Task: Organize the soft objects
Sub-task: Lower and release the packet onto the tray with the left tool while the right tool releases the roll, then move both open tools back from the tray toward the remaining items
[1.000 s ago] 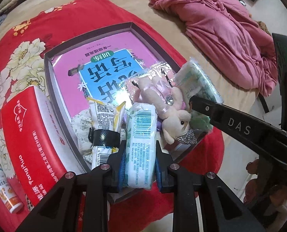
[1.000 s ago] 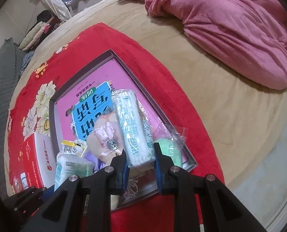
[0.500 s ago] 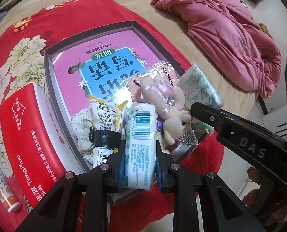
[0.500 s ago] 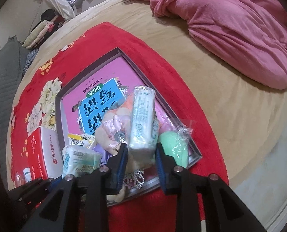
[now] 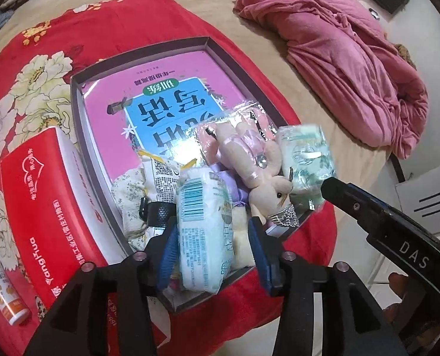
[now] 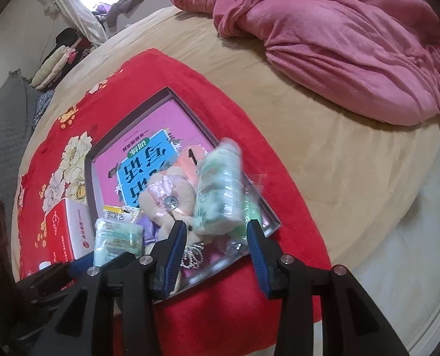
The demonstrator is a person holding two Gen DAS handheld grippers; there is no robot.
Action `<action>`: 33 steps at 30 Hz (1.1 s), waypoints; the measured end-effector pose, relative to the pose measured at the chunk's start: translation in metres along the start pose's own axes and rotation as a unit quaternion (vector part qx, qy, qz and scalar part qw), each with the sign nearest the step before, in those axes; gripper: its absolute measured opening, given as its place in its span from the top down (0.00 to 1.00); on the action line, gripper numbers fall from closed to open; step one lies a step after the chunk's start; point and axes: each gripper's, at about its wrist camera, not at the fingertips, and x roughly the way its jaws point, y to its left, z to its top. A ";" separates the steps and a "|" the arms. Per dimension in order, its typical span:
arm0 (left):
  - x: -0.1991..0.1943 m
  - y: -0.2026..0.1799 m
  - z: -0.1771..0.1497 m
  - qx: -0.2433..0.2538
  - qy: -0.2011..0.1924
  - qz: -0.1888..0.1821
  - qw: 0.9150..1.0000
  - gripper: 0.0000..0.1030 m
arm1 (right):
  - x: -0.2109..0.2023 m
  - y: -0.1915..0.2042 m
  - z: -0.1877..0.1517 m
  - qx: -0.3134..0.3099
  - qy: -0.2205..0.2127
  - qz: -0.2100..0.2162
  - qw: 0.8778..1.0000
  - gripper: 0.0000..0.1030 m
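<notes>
In the left wrist view we see our left claw (image 5: 212, 250) at lower centre, jaws spreading, pads clear of the white tissue pack (image 5: 203, 228) with its barcode, which lies between them in the tray (image 5: 76, 112). A plush bunny (image 5: 255, 163) lies just right of it.

In the right wrist view our right claw (image 6: 217, 249) is spreading too; the blurred green pack (image 6: 220, 192) sits free above it, mid-frame, beside the bunny (image 6: 172, 201).

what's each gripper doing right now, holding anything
Left gripper: jaws opening, pads off the white tissue pack that lies between them.
Right gripper: jaws opening, the green tissue pack let go, nothing held.
</notes>
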 end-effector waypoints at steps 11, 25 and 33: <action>-0.025 -0.002 0.002 0.011 -0.026 -0.009 1.000 0.38 | -0.011 0.002 0.003 -0.004 -0.011 0.000 1.000 0.59; -0.082 0.006 -0.007 0.020 -0.076 -0.005 0.997 0.28 | -0.051 0.033 0.002 -0.036 -0.061 -0.009 0.997 0.48; -0.121 0.026 -0.022 0.011 -0.109 0.007 0.994 0.27 | -0.074 0.064 -0.005 -0.055 -0.085 0.004 0.995 0.44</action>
